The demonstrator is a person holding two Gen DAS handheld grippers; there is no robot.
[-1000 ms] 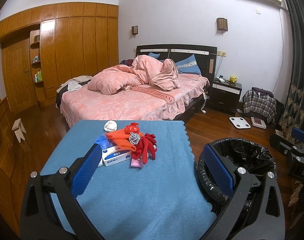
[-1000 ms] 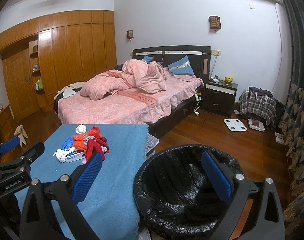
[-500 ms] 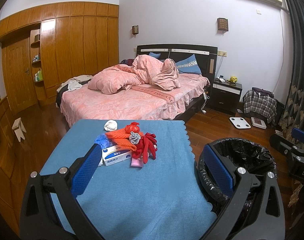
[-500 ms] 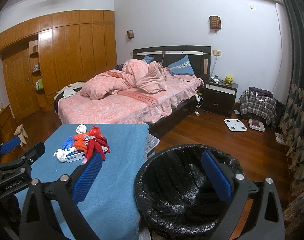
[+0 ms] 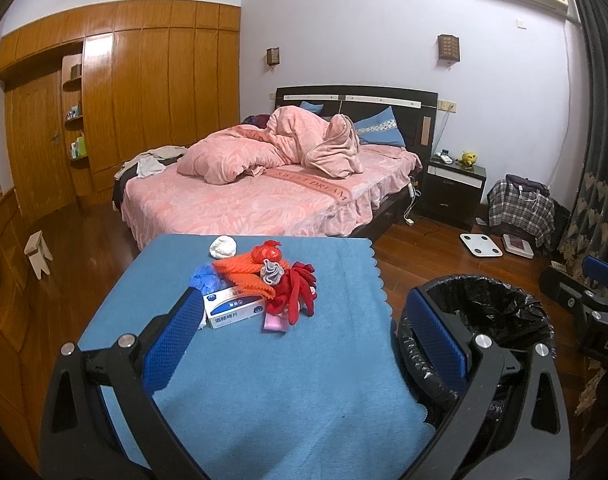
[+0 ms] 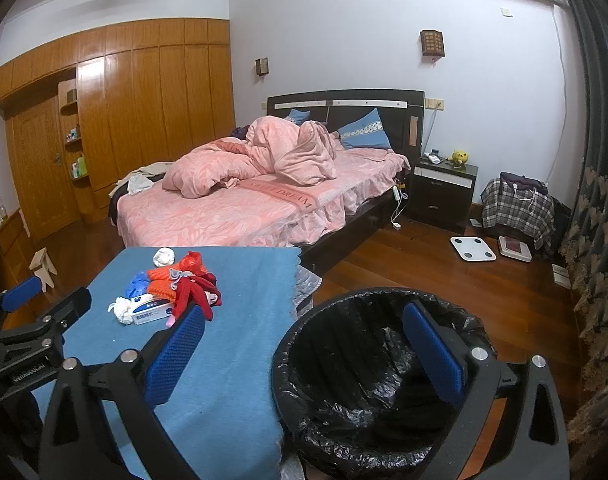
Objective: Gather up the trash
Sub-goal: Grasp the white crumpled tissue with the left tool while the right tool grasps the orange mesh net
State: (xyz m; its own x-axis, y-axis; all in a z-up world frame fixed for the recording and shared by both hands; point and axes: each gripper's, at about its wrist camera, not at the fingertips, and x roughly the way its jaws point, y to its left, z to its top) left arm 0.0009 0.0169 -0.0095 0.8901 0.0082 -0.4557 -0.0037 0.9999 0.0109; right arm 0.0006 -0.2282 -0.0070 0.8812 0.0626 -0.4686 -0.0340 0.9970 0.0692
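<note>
A pile of trash lies on the blue-clothed table (image 5: 264, 380): a white box (image 5: 234, 307), red gloves (image 5: 296, 292), an orange knit piece (image 5: 244, 274), a blue glove (image 5: 203, 280), a grey wad (image 5: 272, 272), a pink item (image 5: 275, 323) and a white crumpled ball (image 5: 222, 247). The pile also shows in the right wrist view (image 6: 172, 288). A black-lined trash bin (image 6: 375, 384) stands right of the table. My left gripper (image 5: 304, 340) is open and empty, held short of the pile. My right gripper (image 6: 304, 352) is open and empty above the bin's rim.
A bed with pink bedding (image 5: 264, 192) stands behind the table. A dark nightstand (image 5: 451, 190), a white scale (image 5: 479, 244) and a plaid bag (image 5: 519, 204) are at the right. A wooden wardrobe (image 5: 124, 100) and a small stool (image 5: 38, 252) are at the left.
</note>
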